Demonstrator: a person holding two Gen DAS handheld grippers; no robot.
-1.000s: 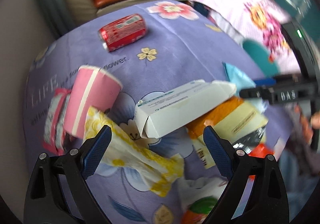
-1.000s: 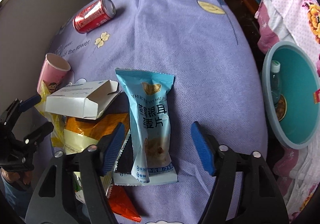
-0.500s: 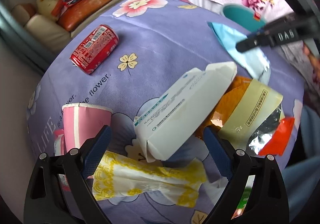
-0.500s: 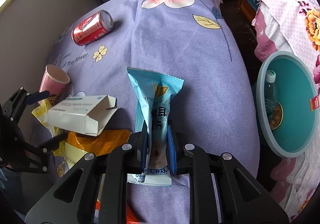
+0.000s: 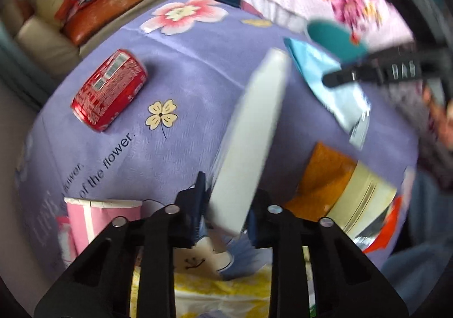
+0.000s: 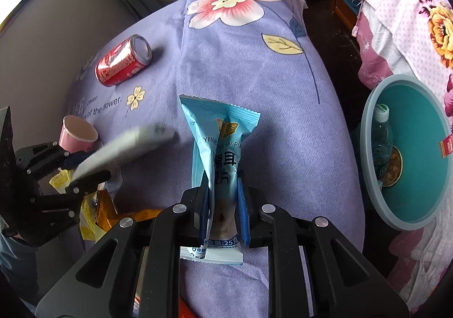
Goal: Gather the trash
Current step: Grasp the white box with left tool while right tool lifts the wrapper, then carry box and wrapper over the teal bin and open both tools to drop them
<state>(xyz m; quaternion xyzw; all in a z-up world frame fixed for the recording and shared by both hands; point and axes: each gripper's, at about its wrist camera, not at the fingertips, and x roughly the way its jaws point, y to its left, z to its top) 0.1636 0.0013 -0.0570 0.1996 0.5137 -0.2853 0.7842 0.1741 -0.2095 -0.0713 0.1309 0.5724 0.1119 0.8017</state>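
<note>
While the right gripper (image 6: 223,204) clenches the blue snack packet (image 6: 219,148) at centre frame, the left gripper (image 5: 226,201) grips the white carton (image 5: 252,142). Both loads should lift clear of the desk (image 6: 283,85), then swing over the teal bin (image 6: 410,148) at right before release.

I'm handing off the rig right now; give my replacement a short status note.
Left gripper: shut on the white box, lifted and tilted.
Right gripper: shut on the blue snack packet, over the tablecloth.
Teal bin, off the table's right edge, holds a plastic bottle.
Left: drop both, then the red can, pink cup, yellow wrapper, orange packet.
</note>
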